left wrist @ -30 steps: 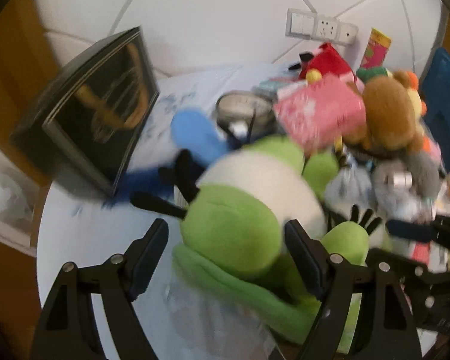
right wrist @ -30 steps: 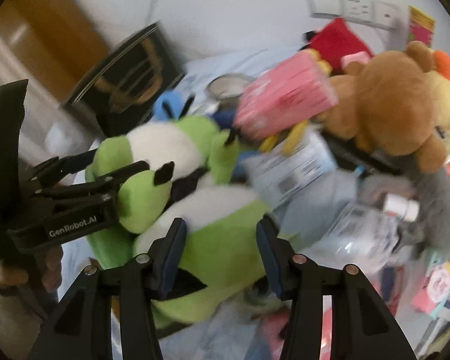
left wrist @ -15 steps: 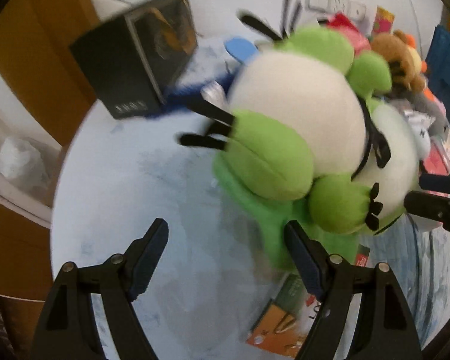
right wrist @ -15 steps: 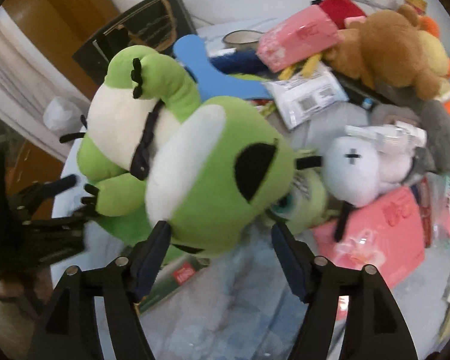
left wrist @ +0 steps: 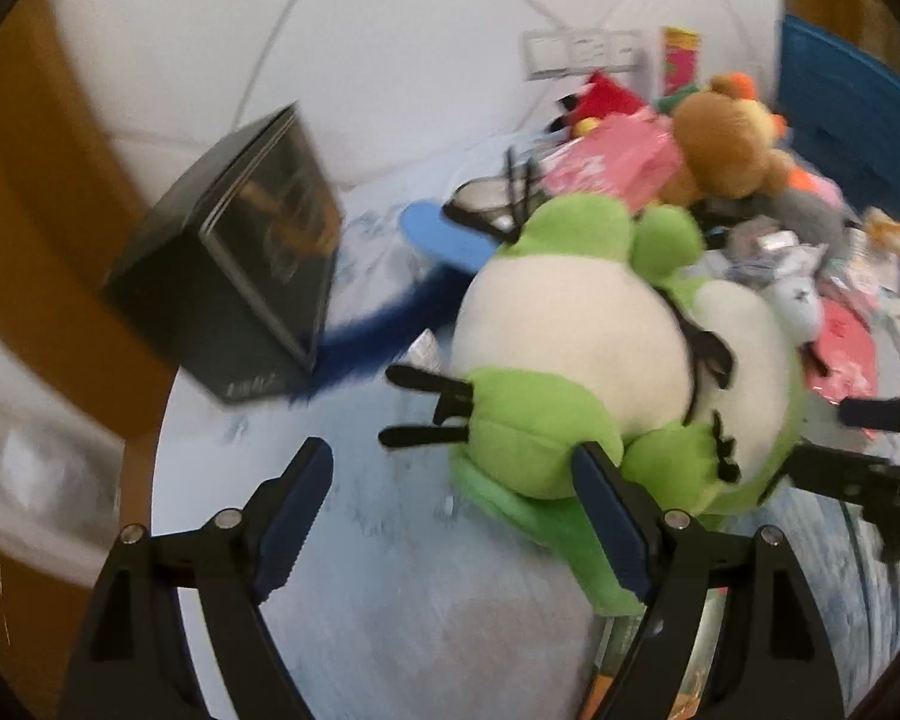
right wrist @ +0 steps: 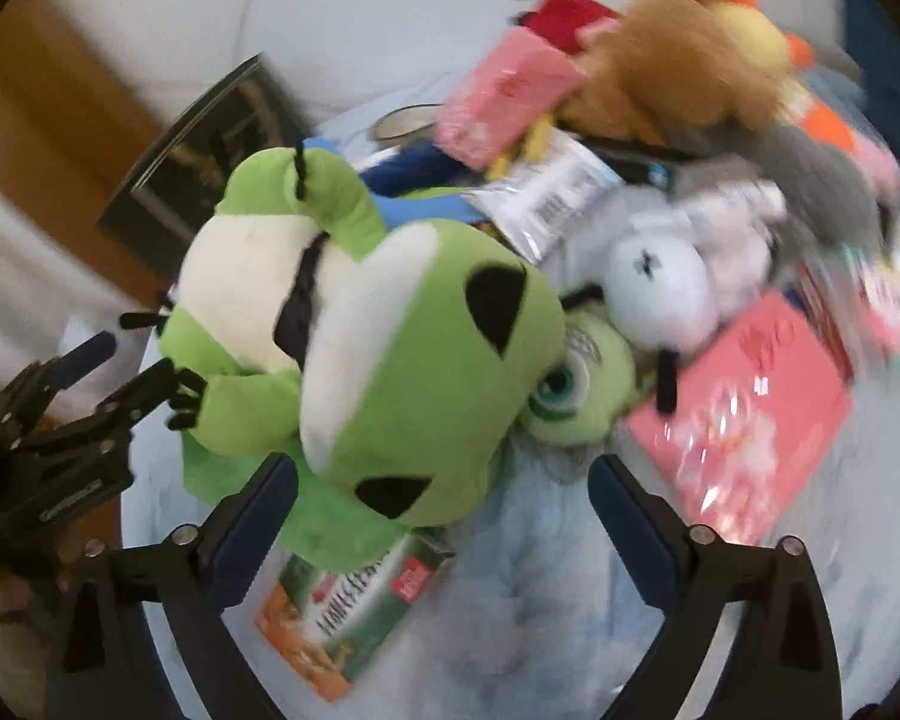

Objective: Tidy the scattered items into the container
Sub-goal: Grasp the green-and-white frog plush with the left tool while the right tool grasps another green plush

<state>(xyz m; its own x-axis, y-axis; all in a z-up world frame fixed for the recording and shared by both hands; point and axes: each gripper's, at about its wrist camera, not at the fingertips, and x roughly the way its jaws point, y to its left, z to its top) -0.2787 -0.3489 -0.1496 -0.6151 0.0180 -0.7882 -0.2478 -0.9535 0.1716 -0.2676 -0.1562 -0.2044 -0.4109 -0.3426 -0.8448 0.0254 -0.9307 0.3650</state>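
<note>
A big green-and-white plush toy [left wrist: 570, 360] lies on the pale blue table top [left wrist: 390, 600], at the near edge of a heap of toys. My left gripper [left wrist: 453, 522] hovers just left of it, jaws opening a little, with only bare table between them; its right finger [left wrist: 612, 534] overlaps the plush's green hem. My right gripper [right wrist: 441, 516] hangs over the plush's head [right wrist: 402, 372]. Its jaws are opening wide: the head lies between them, beside the left finger and apart from the right finger. The blue container [left wrist: 840, 120] stands at the far right.
A black box [left wrist: 240, 288] stands at the table's far left. Behind the plush are a brown teddy [right wrist: 678, 60], pink packets [right wrist: 744, 420], a white plush [right wrist: 660, 288], a small green one-eyed plush [right wrist: 576, 396] and a snack packet [right wrist: 354, 606]. The table's round edge curves at the left.
The right jaws were shut on the green plush and have spread wide, letting it go onto the table. The left gripper has pulled away to the plush's left; it no longer straddles it.
</note>
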